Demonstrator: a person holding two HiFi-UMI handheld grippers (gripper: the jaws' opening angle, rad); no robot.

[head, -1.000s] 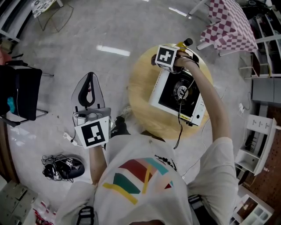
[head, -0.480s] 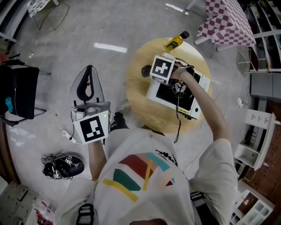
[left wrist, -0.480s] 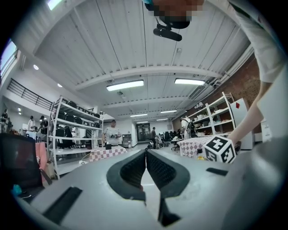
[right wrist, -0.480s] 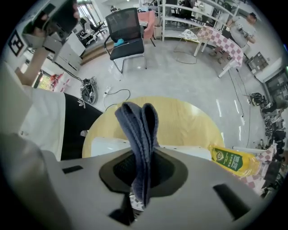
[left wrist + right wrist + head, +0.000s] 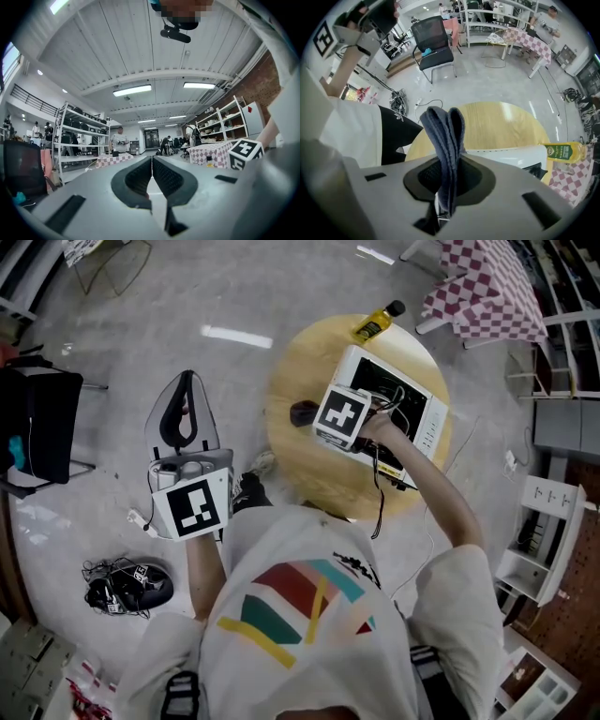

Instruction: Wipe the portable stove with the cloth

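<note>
One cloth point(image 5: 446, 133) — in right hand-held gripper point(image 5: 447, 174)

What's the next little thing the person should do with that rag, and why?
Probably draw the right gripper in over the stove and press the cloth onto its white top. The jaws are clamped on the folded cloth, but its tip sticks out past the stove's edge, over the wooden table.
</note>
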